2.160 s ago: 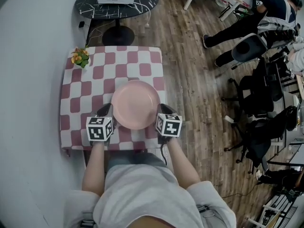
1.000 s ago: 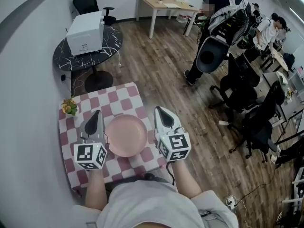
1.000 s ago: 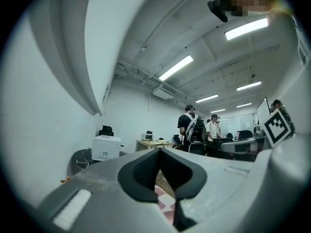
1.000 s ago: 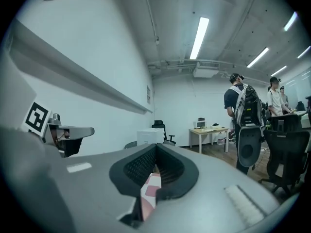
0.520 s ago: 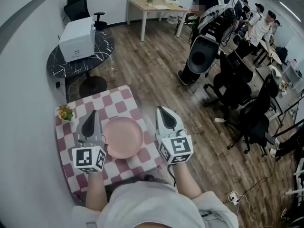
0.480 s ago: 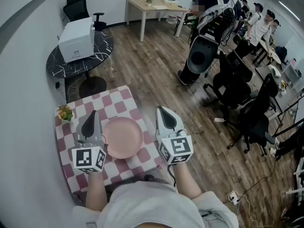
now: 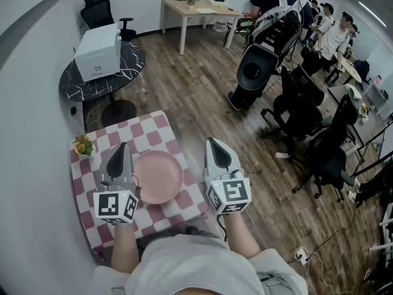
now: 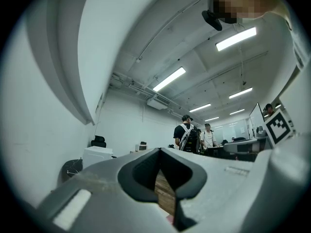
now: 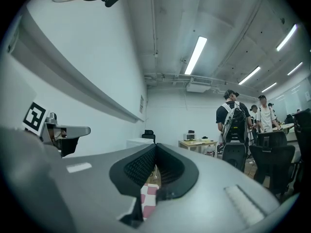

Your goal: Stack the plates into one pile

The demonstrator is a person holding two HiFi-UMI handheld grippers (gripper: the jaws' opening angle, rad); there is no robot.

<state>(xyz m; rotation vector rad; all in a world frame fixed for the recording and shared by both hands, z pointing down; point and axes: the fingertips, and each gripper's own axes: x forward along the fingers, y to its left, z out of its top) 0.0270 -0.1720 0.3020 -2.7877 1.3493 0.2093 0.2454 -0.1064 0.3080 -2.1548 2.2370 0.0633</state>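
Note:
A pink plate [image 7: 158,176] lies on the red-and-white checked table [image 7: 92,183]; I cannot tell whether more plates sit under it. My left gripper [image 7: 120,147] hangs above the table just left of the plate, jaws shut on nothing. My right gripper [image 7: 215,141] hangs to the plate's right, over the table's edge, also shut and empty. Both point away from me, roughly level. In the left gripper view the left gripper [image 8: 159,151] faces the room; in the right gripper view the right gripper [image 9: 156,146] does too, with a strip of checked cloth [image 9: 149,198] below it.
A small pot of flowers [image 7: 83,145] stands at the table's far left corner, by the white wall. Beyond is a round black table [image 7: 123,66] bearing a white box [image 7: 98,51]. People [image 7: 276,11] and office chairs [image 7: 307,121] fill the wooden floor to the right.
Both grippers have come off the plate's sides and risen, now pointing level. The plate stays on the table. The head view has tipped up toward the room.

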